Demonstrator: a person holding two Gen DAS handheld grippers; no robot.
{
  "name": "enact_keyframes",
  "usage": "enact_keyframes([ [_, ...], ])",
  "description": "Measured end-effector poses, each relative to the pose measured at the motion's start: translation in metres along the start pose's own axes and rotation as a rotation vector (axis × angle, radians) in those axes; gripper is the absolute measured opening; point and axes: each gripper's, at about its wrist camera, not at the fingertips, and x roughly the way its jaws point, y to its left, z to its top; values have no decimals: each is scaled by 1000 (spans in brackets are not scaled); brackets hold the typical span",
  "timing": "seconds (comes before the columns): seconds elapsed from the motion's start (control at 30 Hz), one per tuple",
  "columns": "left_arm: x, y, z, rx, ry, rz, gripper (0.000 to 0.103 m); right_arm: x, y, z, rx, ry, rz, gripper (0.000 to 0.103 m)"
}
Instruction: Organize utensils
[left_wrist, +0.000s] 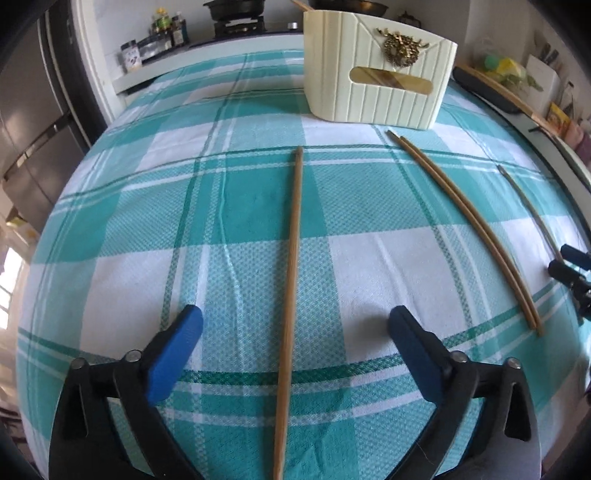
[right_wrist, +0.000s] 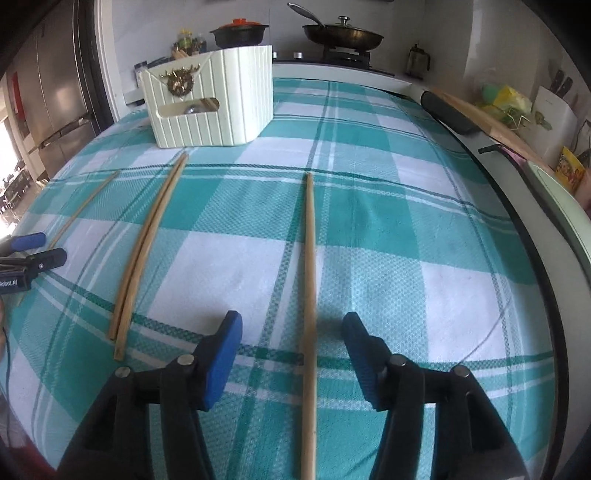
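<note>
- Chopsticks lie flat on the checked tablecloth (left_wrist: 110, 221), four being seen: a single one (left_wrist: 291, 295) running up the middle of the left wrist view, a touching pair (left_wrist: 469, 229) to its right, and another single one (right_wrist: 310, 295) up the middle of the right wrist view.
- Each single chopstick is framed between the jaws of the gripper above it, probably so that it can be closed on across its width.
- The left gripper (left_wrist: 295, 325) is spread wide, its blue pads (left_wrist: 177, 350) standing well clear of the chopstick on both sides; nothing is pinched.
- The right gripper (right_wrist: 291, 332) is spread less widely, and its pads (right_wrist: 221, 354) are likewise apart from the chopstick between them.
- The long axis of each single chopstick runs from the bottom edge of the frame toward the top, almost in line with the gripper's own pointing.
- The far ends point toward the cream holder (left_wrist: 376, 74), which stands upright on the cloth at the upper right of the left wrist view and the upper left of the right wrist view.
- The pair is laid side by side, slanted, its far tips just short of the holder's base.
- Something brown is seen through the holder's handle slot, likely utensils already put away.
- The sticks are judged to be meant for the holder, so each would have to be lifted and tipped upright.
</note>
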Motion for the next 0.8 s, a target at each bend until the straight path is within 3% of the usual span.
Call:
enact_keyframes([
  [0.17, 1, -1, 0, 2, -1, 0, 103, 5, -4, 2, -2, -26, 17, 66],
  [0.5, 2, -3, 4, -29, 12, 27, 103, 5, -4, 2, -3, -27, 15, 66],
  [0.6, 2, -4, 6, -44, 51, 36, 103, 5, -4, 2, -3, -27, 15, 66],
  [0.67, 4, -3, 11, -52, 124, 36, 103, 5, -4, 2, -3, -27, 15, 66],
  [0.8, 4, 1, 12, -19, 166, 23, 103, 5, -4, 2, -2, -27, 16, 66],
])
